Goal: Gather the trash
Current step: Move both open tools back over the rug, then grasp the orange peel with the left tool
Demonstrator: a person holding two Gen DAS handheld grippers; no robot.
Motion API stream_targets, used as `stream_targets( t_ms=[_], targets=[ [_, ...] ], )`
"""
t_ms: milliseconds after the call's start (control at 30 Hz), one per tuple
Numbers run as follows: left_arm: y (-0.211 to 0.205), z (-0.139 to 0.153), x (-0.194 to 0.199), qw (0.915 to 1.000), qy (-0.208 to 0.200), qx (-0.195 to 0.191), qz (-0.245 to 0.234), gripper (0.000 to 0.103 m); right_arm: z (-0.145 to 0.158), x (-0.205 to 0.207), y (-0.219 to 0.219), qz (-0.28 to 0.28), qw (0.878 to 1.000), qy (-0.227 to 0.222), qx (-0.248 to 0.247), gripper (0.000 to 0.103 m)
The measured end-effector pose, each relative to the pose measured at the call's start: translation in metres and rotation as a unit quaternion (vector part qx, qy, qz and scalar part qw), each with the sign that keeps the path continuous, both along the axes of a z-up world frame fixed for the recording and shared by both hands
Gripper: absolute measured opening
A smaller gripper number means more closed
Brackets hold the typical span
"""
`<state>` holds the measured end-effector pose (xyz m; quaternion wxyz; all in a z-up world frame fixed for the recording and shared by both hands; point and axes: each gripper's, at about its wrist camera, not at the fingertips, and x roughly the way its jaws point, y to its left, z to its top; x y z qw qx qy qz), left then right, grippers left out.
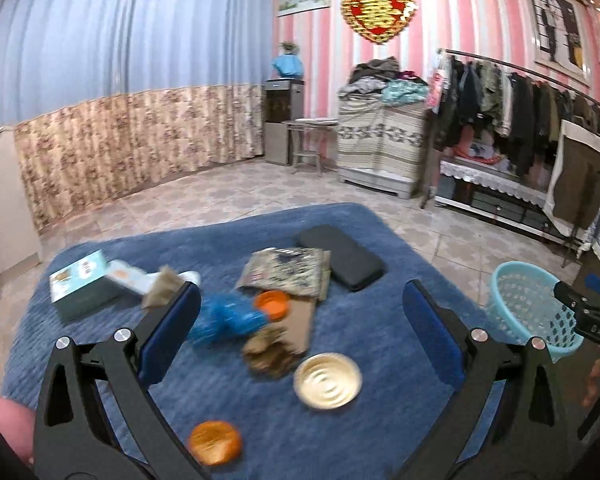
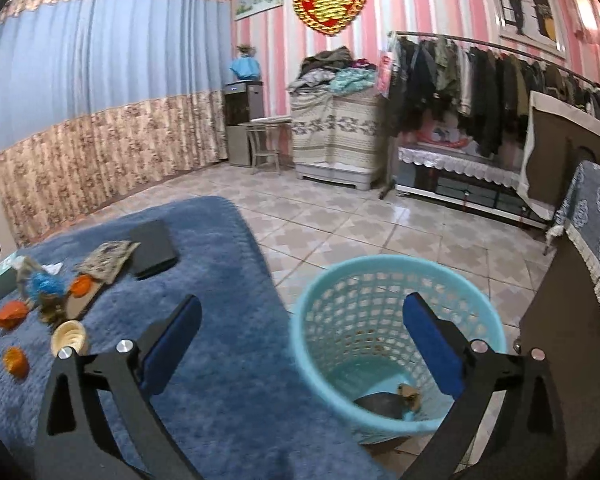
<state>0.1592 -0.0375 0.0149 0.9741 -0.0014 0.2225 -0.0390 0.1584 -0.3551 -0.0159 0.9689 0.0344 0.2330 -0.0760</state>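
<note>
Left gripper (image 1: 300, 312) hung released above rug litter; crumpled brown paper wad (image 1: 270, 350) looked light, soft — judged best pinched across its middle.

Blue shag rug (image 1: 228, 412) underfoot. Pale turquoise lattice basket (image 2: 396, 320) at 5 o'clock in rt view. Orange lids (image 1: 215, 442) (image 1: 272, 305), cream ribbed cap (image 1: 327, 380), bright blue crinkled wrapper (image 1: 224, 320), black flat case (image 1: 342, 256), teal box (image 1: 82, 284). Grey-cream patterned pouch (image 1: 286, 270) at ctr. Pink-white striped wall (image 1: 460, 20) at 1 o'clock; blue curtain (image 1: 120, 40) w/ floral beige hem at 10. Beige tiles (image 2: 340, 224), cross motif.
</note>
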Motion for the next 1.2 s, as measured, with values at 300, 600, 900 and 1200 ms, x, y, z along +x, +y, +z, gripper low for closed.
stream_targets(
  t_ms=[300, 600, 900, 1200],
  targets=[
    [0.062, -0.010, -0.026, 0.9987, 0.010, -0.006, 0.049, 0.098, -0.002, -0.007, 0.053, 0.046, 0.999, -0.001, -0.020, 0.098],
    [0.101, -0.037, -0.040, 0.9955, 0.031, -0.001, 0.089, 0.098, -0.022, -0.009, 0.082, 0.082, 0.996, 0.013, -0.016, 0.098],
    [0.115, -0.087, -0.031, 0.9907, 0.096, -0.009, 0.096, 0.098, -0.041, 0.002, 0.107, 0.119, 0.992, 0.030, -0.006, 0.098],
    [0.094, -0.114, -0.016, 0.9890, 0.129, -0.019, 0.071, 0.097, -0.061, 0.014, 0.118, 0.104, 0.992, 0.065, -0.022, 0.098]
  ],
)
